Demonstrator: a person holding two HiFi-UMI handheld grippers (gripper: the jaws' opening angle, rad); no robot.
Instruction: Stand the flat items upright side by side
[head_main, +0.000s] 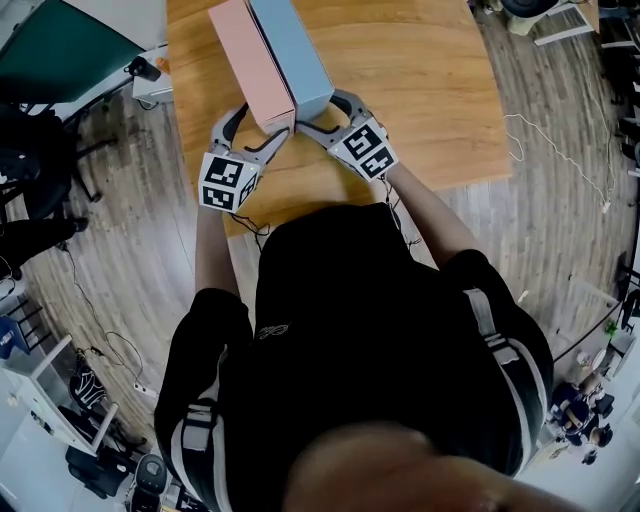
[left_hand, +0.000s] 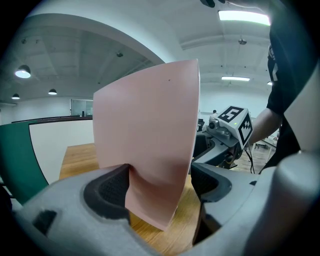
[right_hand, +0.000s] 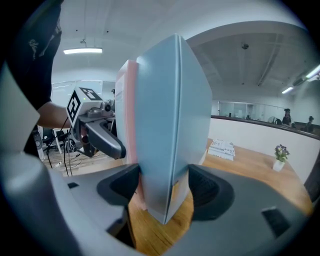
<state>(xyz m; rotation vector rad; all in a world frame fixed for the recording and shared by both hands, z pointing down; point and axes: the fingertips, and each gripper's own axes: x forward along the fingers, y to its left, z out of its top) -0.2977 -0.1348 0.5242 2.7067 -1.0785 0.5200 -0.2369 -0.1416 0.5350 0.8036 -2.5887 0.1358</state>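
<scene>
My left gripper (head_main: 262, 126) clamps the pink box (head_main: 250, 62) and my right gripper (head_main: 322, 112) the blue box (head_main: 292, 48). Both boxes stand upright and touching on the tabletop (head_main: 420, 90). The pairing looks finished, so next I'd release gently without toppling them.

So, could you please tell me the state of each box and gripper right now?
pink box: upright on its long edge
blue box: upright, flush against the pink box
left gripper: shut on the pink box
right gripper: shut on the blue box

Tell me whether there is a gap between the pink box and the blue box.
No: the head view shows the pink box and blue box with long sides pressed together.
</scene>
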